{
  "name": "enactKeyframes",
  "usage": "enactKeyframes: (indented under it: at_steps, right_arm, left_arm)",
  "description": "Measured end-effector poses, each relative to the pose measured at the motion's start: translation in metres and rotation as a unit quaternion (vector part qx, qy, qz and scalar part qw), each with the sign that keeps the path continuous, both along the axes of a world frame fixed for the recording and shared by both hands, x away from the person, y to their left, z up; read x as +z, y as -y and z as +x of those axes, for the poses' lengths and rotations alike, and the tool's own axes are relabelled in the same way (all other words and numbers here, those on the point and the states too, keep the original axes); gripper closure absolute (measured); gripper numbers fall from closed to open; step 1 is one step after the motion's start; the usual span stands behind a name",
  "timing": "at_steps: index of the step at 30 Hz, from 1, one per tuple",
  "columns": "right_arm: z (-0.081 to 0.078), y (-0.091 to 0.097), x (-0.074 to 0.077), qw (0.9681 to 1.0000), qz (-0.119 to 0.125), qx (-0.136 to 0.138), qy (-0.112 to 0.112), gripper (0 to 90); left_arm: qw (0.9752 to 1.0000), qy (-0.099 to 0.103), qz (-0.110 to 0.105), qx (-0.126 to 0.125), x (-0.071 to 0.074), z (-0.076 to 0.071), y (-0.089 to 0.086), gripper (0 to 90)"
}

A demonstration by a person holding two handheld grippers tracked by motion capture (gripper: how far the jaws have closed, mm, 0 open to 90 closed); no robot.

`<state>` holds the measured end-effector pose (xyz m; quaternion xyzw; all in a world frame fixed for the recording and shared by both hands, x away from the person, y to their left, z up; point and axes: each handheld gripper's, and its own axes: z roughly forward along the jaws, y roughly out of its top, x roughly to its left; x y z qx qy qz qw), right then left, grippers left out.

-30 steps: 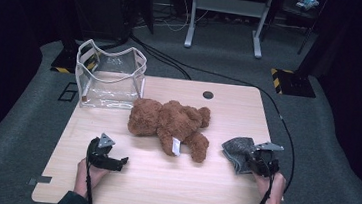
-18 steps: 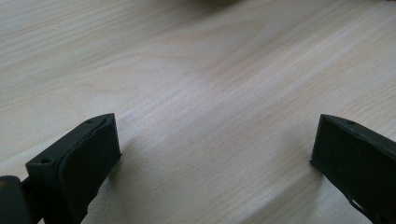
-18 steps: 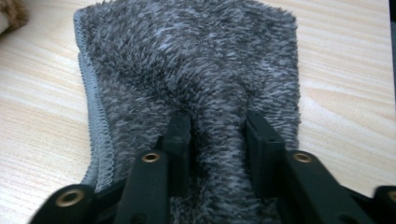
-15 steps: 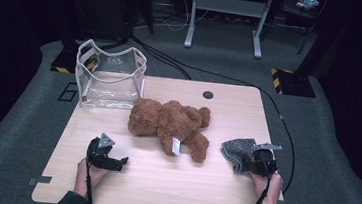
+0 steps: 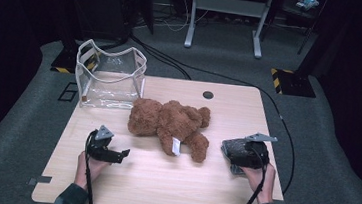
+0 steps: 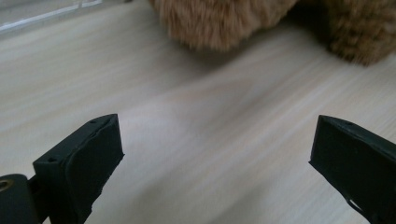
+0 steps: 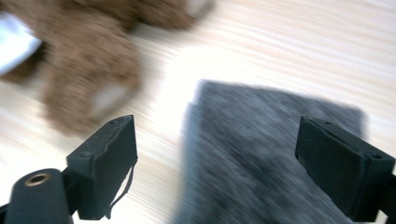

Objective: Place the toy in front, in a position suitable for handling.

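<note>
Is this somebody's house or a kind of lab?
Probably a lab or recording room, not a house. A bare light wooden table stands on grey carpet, black cables trail across the floor, and a black-and-yellow hazard-striped base and grey metal stand sit behind it.

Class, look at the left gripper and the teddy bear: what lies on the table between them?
Nothing: in the left gripper view, bare wooden table runs from the open left gripper to the teddy bear.
</note>
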<state>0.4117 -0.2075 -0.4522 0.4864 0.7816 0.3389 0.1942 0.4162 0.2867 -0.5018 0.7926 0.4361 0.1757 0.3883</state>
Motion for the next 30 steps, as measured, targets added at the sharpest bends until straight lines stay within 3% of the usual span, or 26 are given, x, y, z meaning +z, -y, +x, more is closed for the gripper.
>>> enactKeyframes:
  at_steps: [2, 4, 6, 11, 15, 19, 24, 26, 30]
  right_arm:
    - [0.005, -0.013, 0.002, 0.9999, 0.011, 0.013, 0.000, 9.0]
    - [0.009, -0.026, 0.003, 0.9994, 0.021, 0.029, 0.000, 8.0]
    - [0.014, -0.042, 0.001, 0.9987, 0.029, 0.042, -0.006, 7.0]
    - [0.028, -0.077, -0.010, 0.9962, 0.019, 0.082, -0.024, 5.1]
    - [0.043, -0.096, -0.018, 0.9948, 0.011, 0.094, -0.038, 4.2]
    - [0.059, -0.106, -0.027, 0.9947, 0.008, 0.087, -0.054, 5.9]
    - [0.068, -0.114, -0.036, 0.9937, 0.003, 0.092, -0.064, 18.8]
    - [0.068, -0.116, -0.038, 0.9935, 0.003, 0.095, -0.064, 32.7]
    - [0.068, -0.116, -0.044, 0.9930, 0.005, 0.098, -0.065, 51.8]
  left_arm:
    - [1.0000, 0.003, -0.008, -0.003, 0.006, 0.011, 0.003, 1.8]
    - [0.9999, 0.005, -0.002, -0.011, 0.010, 0.021, 0.008, 2.6]
    - [0.9998, 0.003, -0.012, -0.017, 0.012, 0.031, 0.012, 4.6]
    - [0.9997, 0.000, -0.008, -0.024, 0.012, 0.048, 0.021, 12.9]
    - [0.9994, 0.008, 0.001, -0.035, 0.008, 0.053, 0.028, 19.0]
    - [0.9992, 0.016, -0.013, -0.035, 0.003, 0.056, 0.030, 26.3]
    - [0.9988, 0.026, -0.013, -0.040, 0.001, 0.057, 0.031, 37.7]
    - [0.9988, 0.031, -0.010, -0.038, 0.001, 0.057, 0.031, 44.6]
    - [0.9982, 0.038, -0.012, -0.046, -0.001, 0.058, 0.031, 59.6]
